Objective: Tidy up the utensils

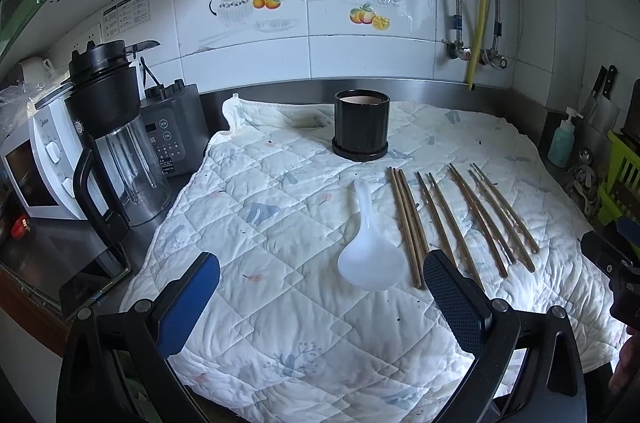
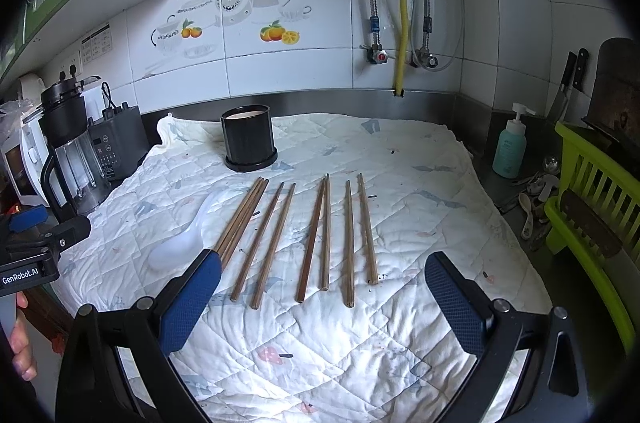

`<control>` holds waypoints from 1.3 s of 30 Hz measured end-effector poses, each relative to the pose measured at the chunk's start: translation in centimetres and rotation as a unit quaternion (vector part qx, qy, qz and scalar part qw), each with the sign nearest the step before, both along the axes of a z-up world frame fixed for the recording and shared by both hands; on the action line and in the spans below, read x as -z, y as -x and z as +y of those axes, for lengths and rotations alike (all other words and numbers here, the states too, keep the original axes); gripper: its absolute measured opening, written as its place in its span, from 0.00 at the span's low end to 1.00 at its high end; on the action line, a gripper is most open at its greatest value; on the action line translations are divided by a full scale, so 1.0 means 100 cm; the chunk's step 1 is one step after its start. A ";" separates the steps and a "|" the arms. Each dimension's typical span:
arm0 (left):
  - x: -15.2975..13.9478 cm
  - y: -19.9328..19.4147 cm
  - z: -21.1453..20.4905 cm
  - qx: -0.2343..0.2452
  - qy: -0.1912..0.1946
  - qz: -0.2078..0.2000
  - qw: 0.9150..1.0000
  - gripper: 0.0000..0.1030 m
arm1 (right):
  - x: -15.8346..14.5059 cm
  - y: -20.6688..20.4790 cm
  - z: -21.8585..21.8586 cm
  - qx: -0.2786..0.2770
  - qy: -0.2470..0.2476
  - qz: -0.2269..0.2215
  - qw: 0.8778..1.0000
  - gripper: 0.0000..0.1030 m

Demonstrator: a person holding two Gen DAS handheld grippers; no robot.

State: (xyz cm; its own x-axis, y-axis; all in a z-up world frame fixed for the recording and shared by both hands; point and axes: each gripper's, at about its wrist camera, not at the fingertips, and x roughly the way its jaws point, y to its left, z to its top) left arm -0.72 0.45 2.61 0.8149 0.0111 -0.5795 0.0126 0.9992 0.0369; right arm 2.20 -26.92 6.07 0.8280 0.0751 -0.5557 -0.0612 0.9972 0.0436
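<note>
Your left gripper hangs above the quilted cloth on the bench, fingers spread wide and holding nothing; the white spoon lies just ahead, nearer the right finger; your right gripper is likewise spread and empty — the wooden chopsticks lie in pairs ahead between its fingers; the black holder stands upright beyond them, toward the left.
</note>
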 end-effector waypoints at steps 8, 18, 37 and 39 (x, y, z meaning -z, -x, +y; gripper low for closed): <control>-0.005 0.001 0.002 -0.003 0.000 -0.005 1.000 1.00 | -0.002 0.000 -0.001 0.001 -0.001 -0.006 1.000 1.00; -0.006 -0.003 0.003 -0.006 0.001 -0.005 1.000 1.00 | -0.005 0.000 -0.001 0.000 -0.002 -0.009 1.000 1.00; -0.007 -0.007 0.003 -0.001 0.002 -0.004 1.000 1.00 | -0.009 0.000 -0.001 -0.002 -0.002 -0.019 1.000 1.00; -0.007 -0.008 0.003 0.000 0.002 -0.004 1.000 1.00 | -0.009 0.000 -0.001 -0.002 -0.002 -0.019 1.000 1.00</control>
